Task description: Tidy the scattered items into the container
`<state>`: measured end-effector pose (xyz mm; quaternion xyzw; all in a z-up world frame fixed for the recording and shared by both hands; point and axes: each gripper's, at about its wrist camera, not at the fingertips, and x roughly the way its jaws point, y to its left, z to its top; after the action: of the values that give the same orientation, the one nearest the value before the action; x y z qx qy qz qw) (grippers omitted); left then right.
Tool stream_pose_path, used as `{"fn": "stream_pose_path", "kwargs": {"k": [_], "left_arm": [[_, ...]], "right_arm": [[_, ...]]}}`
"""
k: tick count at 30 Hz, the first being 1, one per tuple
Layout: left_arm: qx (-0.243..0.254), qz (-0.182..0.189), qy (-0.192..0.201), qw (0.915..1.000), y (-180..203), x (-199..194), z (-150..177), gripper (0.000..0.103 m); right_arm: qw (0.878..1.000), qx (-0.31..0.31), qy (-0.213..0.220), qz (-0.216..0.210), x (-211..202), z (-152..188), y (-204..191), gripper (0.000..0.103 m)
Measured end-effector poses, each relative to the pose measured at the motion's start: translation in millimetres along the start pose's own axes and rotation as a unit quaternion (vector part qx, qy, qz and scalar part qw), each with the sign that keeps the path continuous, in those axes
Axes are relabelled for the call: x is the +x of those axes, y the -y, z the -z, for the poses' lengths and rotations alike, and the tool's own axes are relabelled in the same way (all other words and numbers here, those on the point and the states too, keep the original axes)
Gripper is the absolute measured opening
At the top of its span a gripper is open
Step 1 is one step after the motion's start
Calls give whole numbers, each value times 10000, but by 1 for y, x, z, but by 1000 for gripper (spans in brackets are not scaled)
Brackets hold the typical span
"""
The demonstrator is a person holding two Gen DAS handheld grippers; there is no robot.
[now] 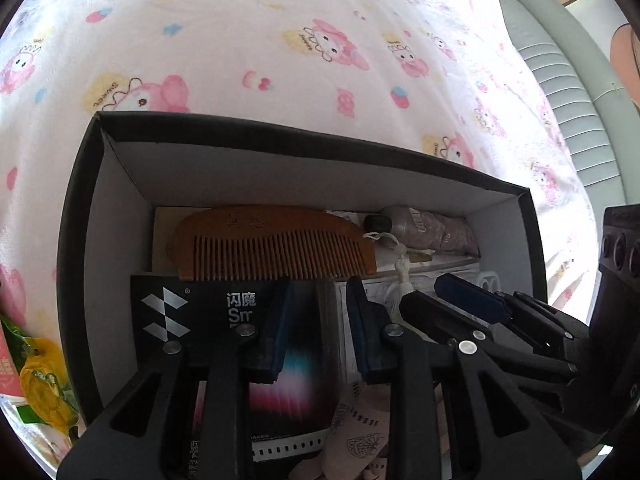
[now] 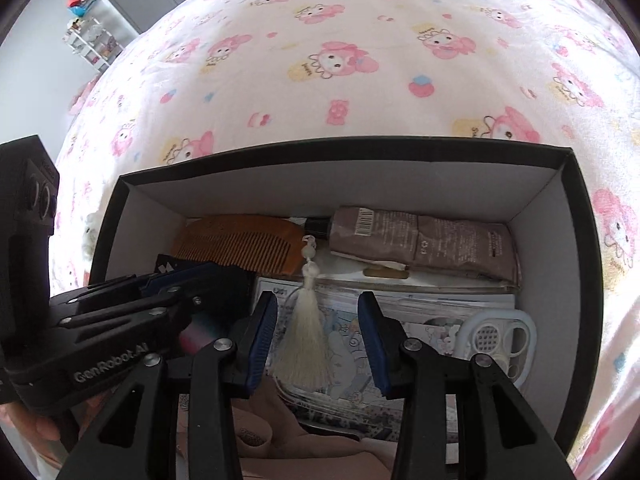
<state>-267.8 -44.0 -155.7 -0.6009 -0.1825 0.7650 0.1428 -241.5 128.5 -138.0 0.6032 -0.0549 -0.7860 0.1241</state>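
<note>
1. Black arms of the left gripper fill the bottom of the left wrist view. Its jaws stand at a narrow gap, and nothing looks pinched between them. A black packet lies flat beneath them, face up.
2. In its own view, the right gripper has its jaws at a middling gap. They are empty too. A white tassel shows through the gap, lying on a clear cartoon pouch below.
3. Both grippers point steeply down into the box, black outside and white inside, which sits on a bed under a pink cartoon blanket.
4. Already inside are a wooden comb at 12 o'clock from the left jaws and a crumpled tube at 1 o'clock from the right jaws. A white phone case lies at 3 o'clock from the right jaws.
5. One thing lies outside the box: a yellow and green wrapper, on the blanket at 8 o'clock in the left view, just beyond the box's left wall.
6. The wrapper is probably the next pick. It is on the left hand's side, with the box wall between it and the jaws, so the left gripper would have to lift clear of the rim first. The frame edge cuts the wrapper off, so its long axis cannot be told.
</note>
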Motion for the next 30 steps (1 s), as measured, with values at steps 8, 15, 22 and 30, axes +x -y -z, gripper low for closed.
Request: {"fn": "stream_pose_path", "kwargs": {"k": [8,15,22,30], "left_arm": [[634,244,804,9944,24,-65,46,29],[1108,83,1569,9813,54,-128,105,33],[1283,28,1773,9757,75,-162,159,33],[1206,-145,1794,9762,74,-175,208,33]], "right_arm": [[9977,-40,572,373,-42,25,-7,38],[9924,-84,1206,244,-98,75,-22,38],[9875,-82,1552,258,-145,134,-41,38],[9858,-257,1628,311,-164,182,-58,38]]}}
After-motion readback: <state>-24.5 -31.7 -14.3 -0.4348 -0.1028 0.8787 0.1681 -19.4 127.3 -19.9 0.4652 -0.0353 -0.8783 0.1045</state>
